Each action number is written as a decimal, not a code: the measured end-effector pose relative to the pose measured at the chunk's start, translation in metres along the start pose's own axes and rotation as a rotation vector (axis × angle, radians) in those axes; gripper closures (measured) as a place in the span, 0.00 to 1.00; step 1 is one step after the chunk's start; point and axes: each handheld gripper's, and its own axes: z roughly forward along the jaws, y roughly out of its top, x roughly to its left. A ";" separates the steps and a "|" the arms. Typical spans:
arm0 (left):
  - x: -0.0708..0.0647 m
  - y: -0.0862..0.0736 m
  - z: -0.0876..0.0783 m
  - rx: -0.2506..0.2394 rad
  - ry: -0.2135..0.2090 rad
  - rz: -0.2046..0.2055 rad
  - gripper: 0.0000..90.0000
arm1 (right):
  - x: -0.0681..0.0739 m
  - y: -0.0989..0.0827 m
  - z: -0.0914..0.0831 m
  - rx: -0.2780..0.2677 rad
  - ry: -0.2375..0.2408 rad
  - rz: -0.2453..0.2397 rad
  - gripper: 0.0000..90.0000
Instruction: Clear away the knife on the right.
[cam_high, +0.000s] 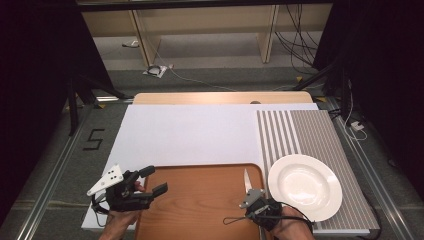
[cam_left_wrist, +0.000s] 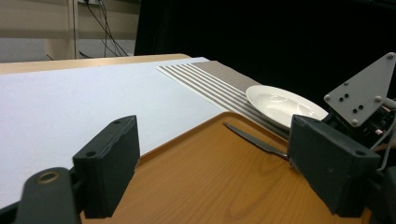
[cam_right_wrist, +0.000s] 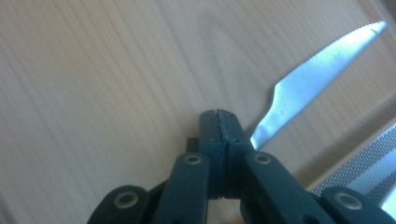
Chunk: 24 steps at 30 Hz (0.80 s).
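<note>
The right gripper (cam_high: 251, 192) has its jaws pressed together on the handle of a table knife (cam_high: 246, 181), whose serrated blade points away from the person over the far right corner of the wooden tray (cam_high: 195, 205). In the right gripper view the jaws meet with no gap, and the blade (cam_right_wrist: 322, 65) sticks out to one side just above the tray's wood. Whether the knife rests on the tray or hangs slightly clear of it cannot be told.

The left gripper (cam_high: 152, 181) hovers over the tray's near left corner with its jaws spread wide and nothing between them; in the left gripper view the two black jaws frame bare wood, with the knife (cam_left_wrist: 252, 139) and the plate beyond them.

A white plate (cam_high: 305, 186) sits empty on the striped placemat (cam_high: 310, 132), just beside the tray's right edge. The white surface (cam_high: 190, 135) beyond the tray carries nothing.

As a judgement, the work looks like a place setting in its early part: the grasp on the knife is made, but the knife is not yet carried off the tray or laid beside the plate. That move and the release remain, and the left gripper has no part in it so far.
</note>
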 end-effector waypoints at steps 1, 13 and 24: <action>0.000 0.000 0.000 0.001 0.001 0.001 0.19 | 0.000 -0.001 0.000 0.001 0.000 0.003 1.00; 0.000 0.000 0.000 0.000 0.000 -0.001 0.19 | -0.005 -0.010 -0.004 -0.002 -0.011 0.025 1.00; 0.000 0.000 0.000 0.001 0.000 -0.003 0.19 | -0.016 -0.018 -0.017 -0.168 0.020 0.149 0.81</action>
